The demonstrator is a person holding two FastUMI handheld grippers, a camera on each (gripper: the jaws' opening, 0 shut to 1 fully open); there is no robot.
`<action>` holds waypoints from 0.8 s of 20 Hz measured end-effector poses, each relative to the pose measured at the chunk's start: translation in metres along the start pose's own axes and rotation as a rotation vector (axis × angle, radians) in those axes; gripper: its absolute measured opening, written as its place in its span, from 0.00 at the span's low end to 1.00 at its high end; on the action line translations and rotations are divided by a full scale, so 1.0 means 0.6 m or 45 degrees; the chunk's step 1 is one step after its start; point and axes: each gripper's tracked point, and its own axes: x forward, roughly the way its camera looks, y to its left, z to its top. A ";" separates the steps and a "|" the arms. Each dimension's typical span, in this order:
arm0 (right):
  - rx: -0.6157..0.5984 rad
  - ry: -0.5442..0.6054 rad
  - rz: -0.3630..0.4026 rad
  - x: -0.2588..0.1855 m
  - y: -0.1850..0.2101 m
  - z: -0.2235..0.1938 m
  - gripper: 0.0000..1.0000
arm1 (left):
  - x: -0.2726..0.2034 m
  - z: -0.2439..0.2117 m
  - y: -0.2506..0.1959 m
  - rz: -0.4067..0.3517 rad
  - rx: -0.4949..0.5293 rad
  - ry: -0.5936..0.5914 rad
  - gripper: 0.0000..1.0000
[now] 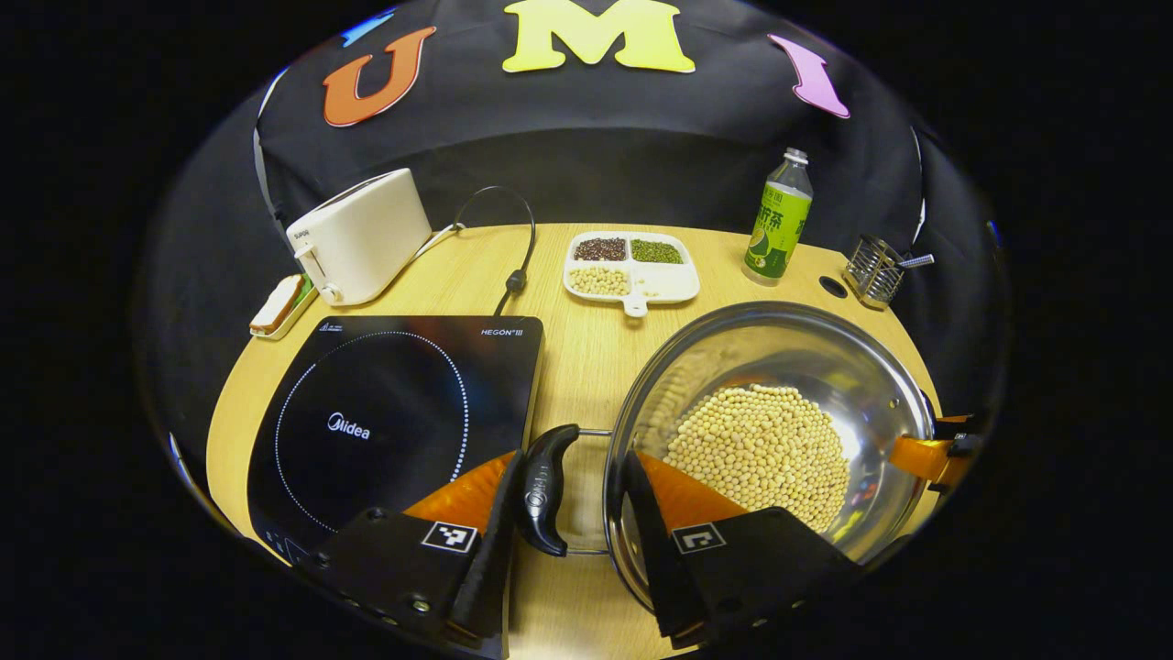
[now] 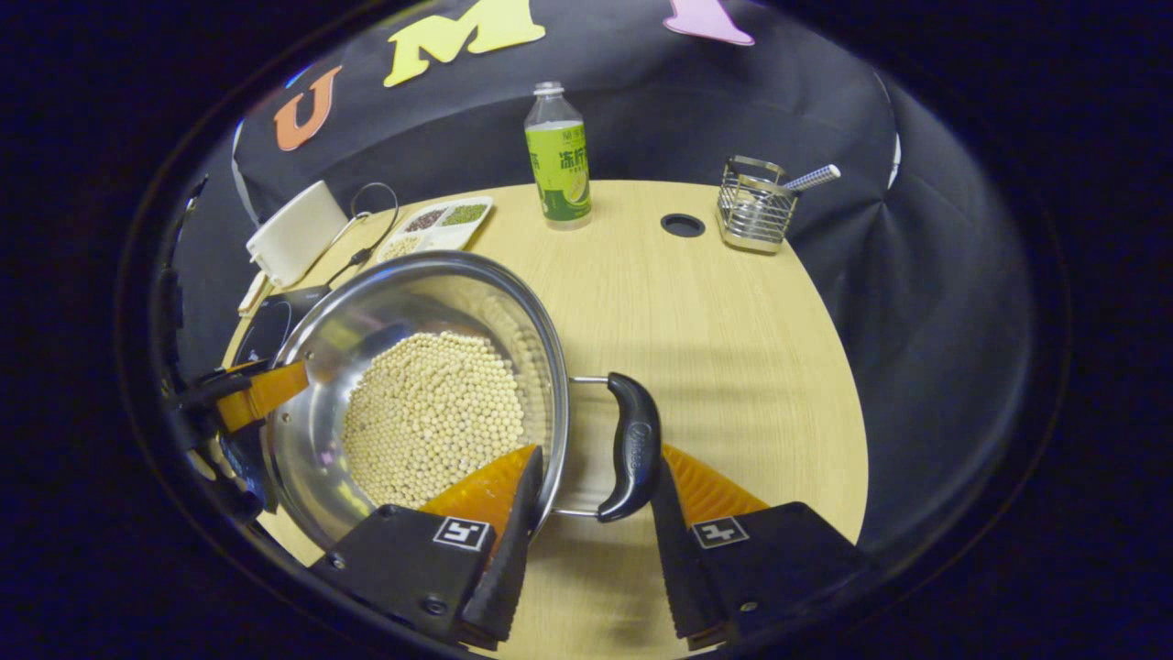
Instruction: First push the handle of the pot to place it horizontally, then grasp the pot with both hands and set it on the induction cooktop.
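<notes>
Staged kitchen booth: wooden table (image 1: 586, 367) with induction cooktop (image 1: 385, 422), toaster (image 1: 359, 236), black cloth backdrop (image 1: 586, 156).

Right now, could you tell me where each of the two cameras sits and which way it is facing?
Left gripper view: rides on the left gripper, at the pot's cooktop side, facing the booth wall; its own fingers straddle the pot's left handle, induction cooktop beside.
Right gripper view: rides on the right gripper, at the opposite side; its fingers straddle the right handle.
Shared: pot of beans, bottle, toaster, and each other's gripper across the pot.
</notes>
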 end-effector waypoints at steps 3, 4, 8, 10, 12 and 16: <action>0.034 -0.006 -0.003 -0.008 0.001 0.003 0.56 | -0.001 0.000 -0.002 -0.016 0.014 0.006 0.51; 0.055 -0.015 -0.008 -0.018 0.001 0.003 0.55 | 0.001 -0.004 -0.004 -0.037 0.007 0.017 0.69; 0.077 -0.041 -0.033 -0.046 0.011 0.003 0.52 | -0.017 0.009 0.002 -0.077 0.018 -0.020 0.59; 0.095 -0.055 -0.037 -0.056 0.022 0.004 0.52 | -0.026 0.022 0.012 -0.092 0.042 -0.043 0.58; 0.097 -0.067 -0.043 -0.067 0.034 0.007 0.52 | -0.033 0.030 0.022 -0.104 0.051 -0.057 0.58; 0.082 -0.087 -0.048 -0.084 0.067 0.021 0.52 | -0.046 0.044 0.052 -0.102 0.031 -0.072 0.59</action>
